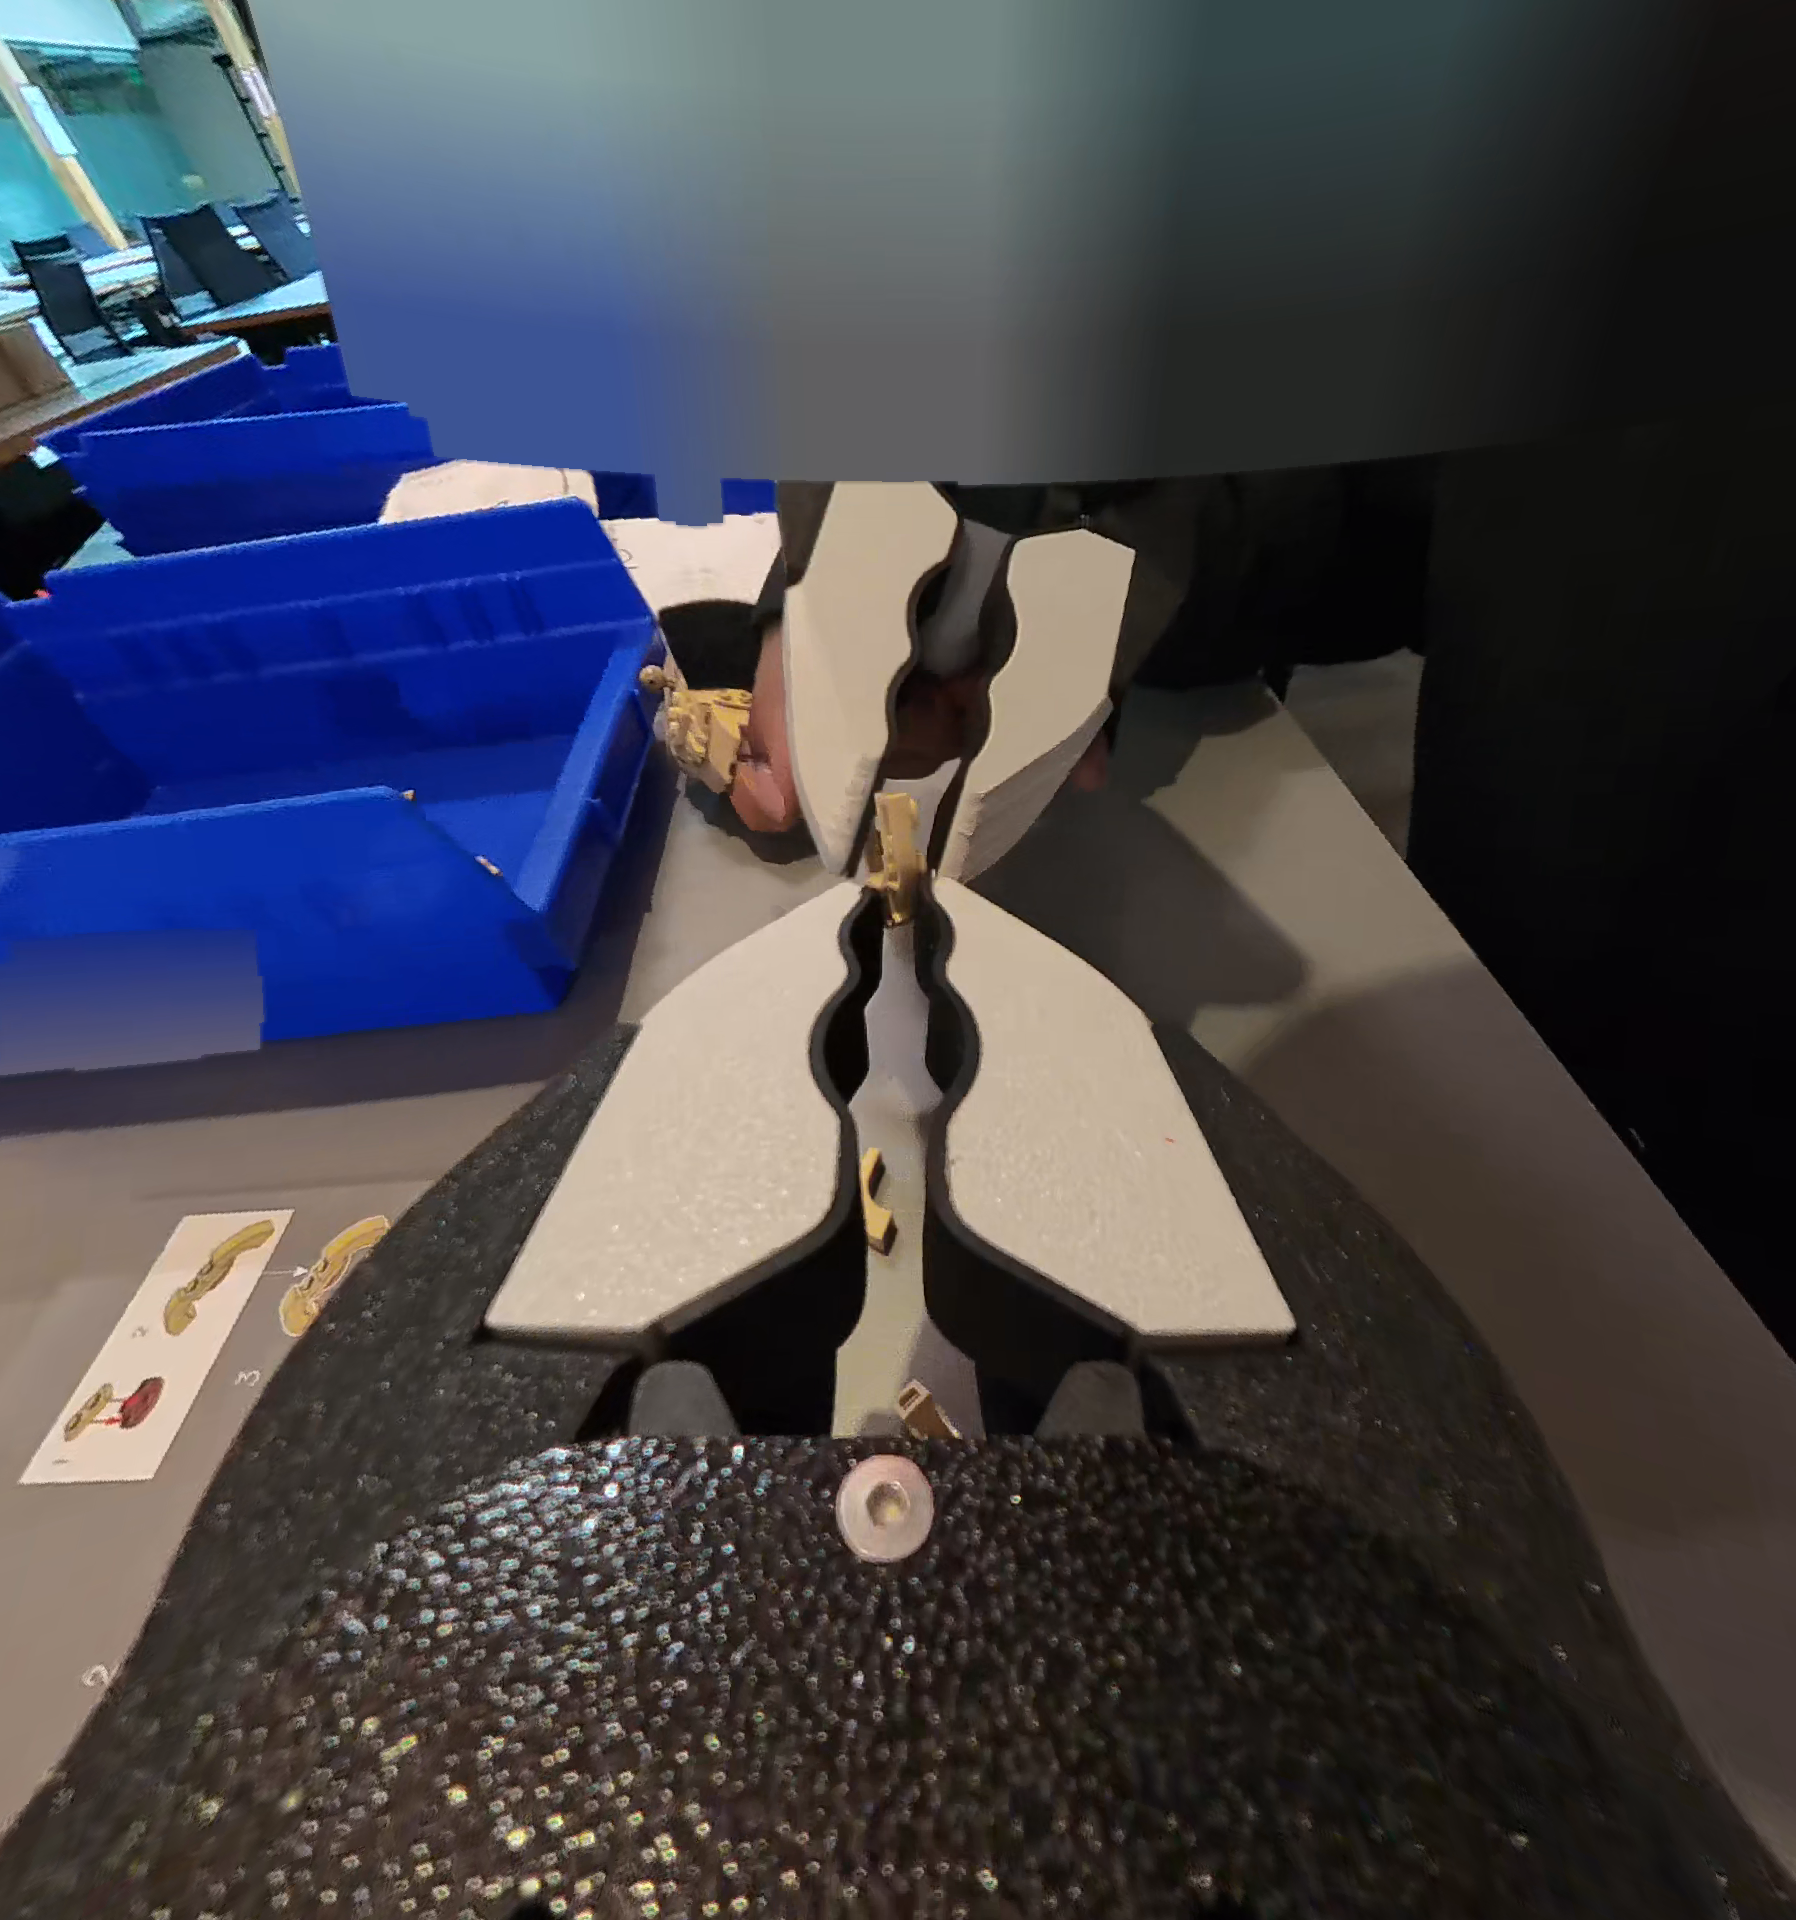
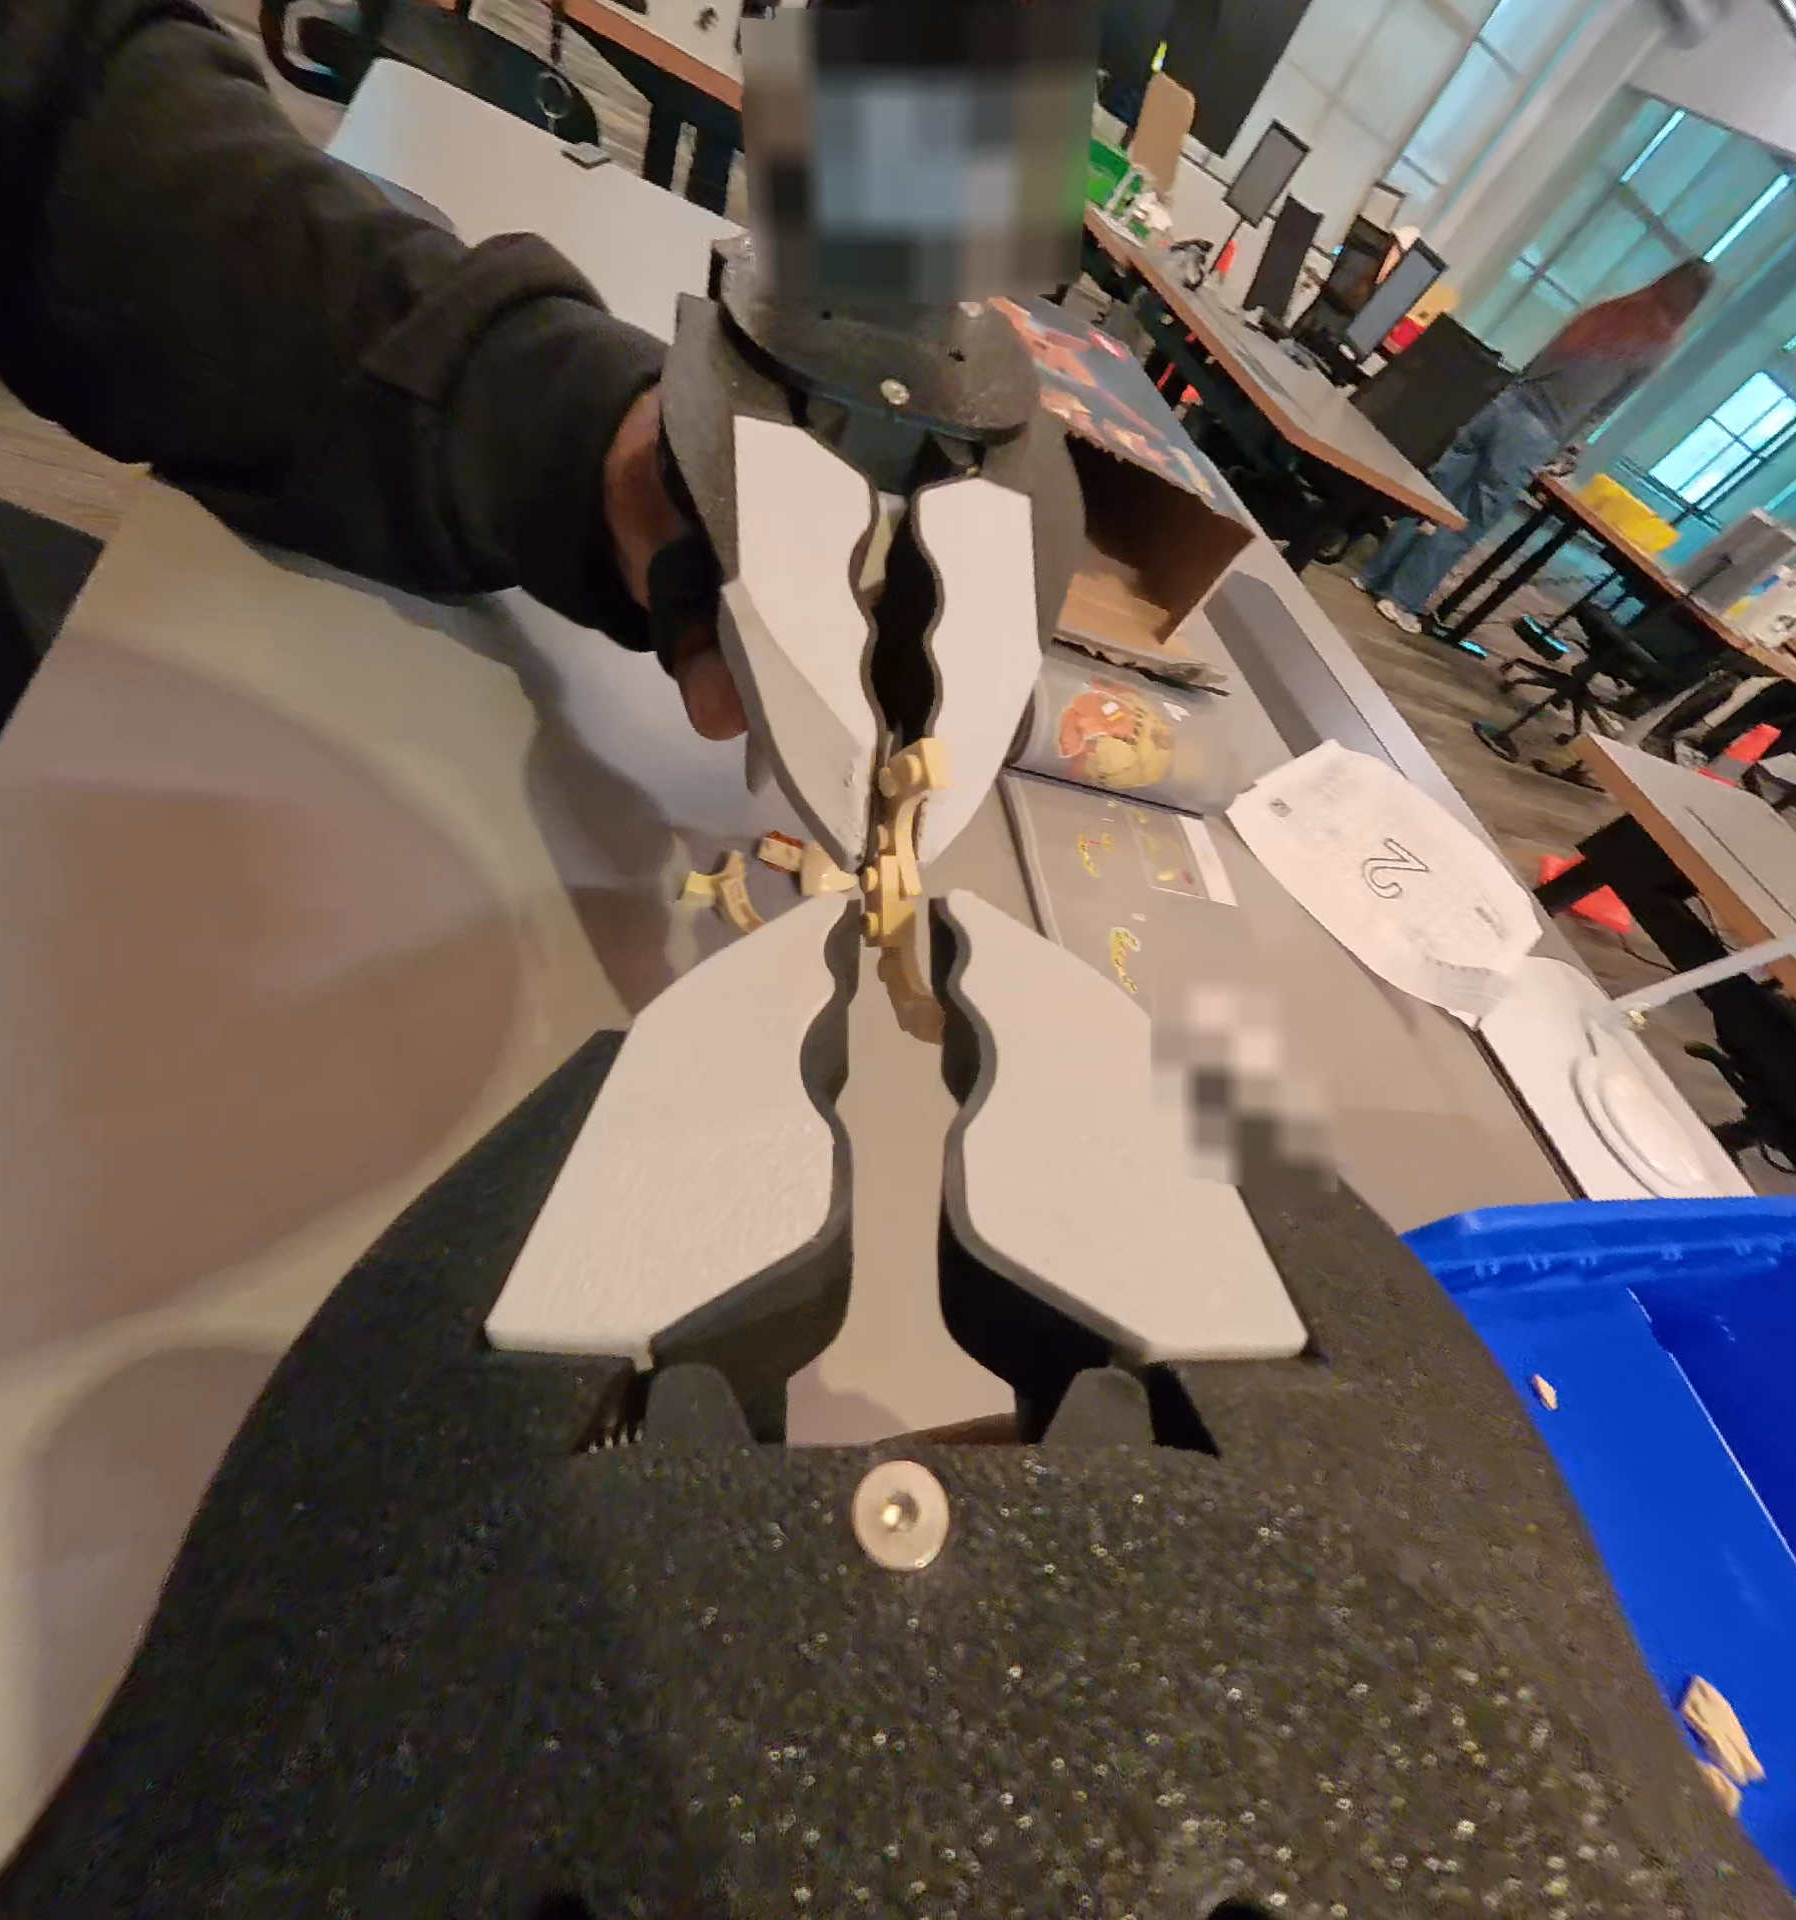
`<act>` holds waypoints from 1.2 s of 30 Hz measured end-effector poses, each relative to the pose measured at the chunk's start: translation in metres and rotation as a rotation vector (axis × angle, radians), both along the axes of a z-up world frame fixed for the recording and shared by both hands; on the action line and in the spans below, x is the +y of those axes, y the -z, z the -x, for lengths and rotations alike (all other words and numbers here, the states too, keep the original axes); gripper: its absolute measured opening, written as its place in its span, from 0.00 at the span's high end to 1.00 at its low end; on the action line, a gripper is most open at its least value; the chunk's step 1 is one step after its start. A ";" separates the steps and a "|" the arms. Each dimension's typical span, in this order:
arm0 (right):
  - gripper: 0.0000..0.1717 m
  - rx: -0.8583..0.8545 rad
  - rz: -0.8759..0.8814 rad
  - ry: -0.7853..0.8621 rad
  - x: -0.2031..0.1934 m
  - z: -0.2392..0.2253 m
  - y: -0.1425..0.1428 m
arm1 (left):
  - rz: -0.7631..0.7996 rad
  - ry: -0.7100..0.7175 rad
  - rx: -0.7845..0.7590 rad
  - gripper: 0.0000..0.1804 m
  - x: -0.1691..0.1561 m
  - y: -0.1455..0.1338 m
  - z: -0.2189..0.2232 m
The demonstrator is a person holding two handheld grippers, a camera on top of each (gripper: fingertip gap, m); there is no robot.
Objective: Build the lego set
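A tan curved brick piece [image 1: 896, 844] hangs in the air between my two grippers, which face each other tip to tip above the grey table [image 1: 374, 1143]. My left gripper [image 1: 899, 902] is shut on one end of it. In the right wrist view the left gripper [image 2: 889, 844] pinches the piece [image 2: 892, 896] near its upper part. My right gripper [image 2: 892, 923] has its fingertips around the lower part, and a thin gap shows between pad and piece. The left wrist view shows the same slack at the right gripper [image 1: 904, 847].
Blue bins [image 1: 281, 727] stand on the left, and one [image 2: 1704, 1455] is near my right gripper. Loose tan pieces [image 2: 738, 883] lie on the table. An instruction sheet [image 1: 156, 1340], an open booklet [image 2: 1133, 862] and a white paper bag [image 2: 1393, 873] lie nearby. The table edge [image 1: 1445, 935] is close. My left and right fingertips are right by each other.
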State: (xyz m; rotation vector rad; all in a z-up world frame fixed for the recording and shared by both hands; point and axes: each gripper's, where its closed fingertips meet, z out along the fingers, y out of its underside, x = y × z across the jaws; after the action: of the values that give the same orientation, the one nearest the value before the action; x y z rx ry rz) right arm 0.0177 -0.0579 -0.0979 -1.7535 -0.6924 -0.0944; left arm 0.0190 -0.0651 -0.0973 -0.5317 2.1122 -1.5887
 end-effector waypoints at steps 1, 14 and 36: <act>0.94 -0.004 0.005 -0.009 0.000 0.002 0.001 | -0.008 0.008 -0.005 0.97 -0.001 0.000 0.001; 0.95 -0.037 0.002 -0.012 0.001 0.006 0.004 | -0.018 0.029 0.009 0.97 -0.005 0.002 0.004; 0.95 -0.006 0.010 -0.015 0.000 0.007 0.003 | 0.024 0.038 0.006 0.97 -0.006 0.000 0.006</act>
State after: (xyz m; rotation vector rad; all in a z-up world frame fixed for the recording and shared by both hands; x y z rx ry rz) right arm 0.0107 -0.0579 -0.1009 -1.7578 -0.7113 -0.0859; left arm 0.0132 -0.0715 -0.0973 -0.5073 2.1222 -1.6374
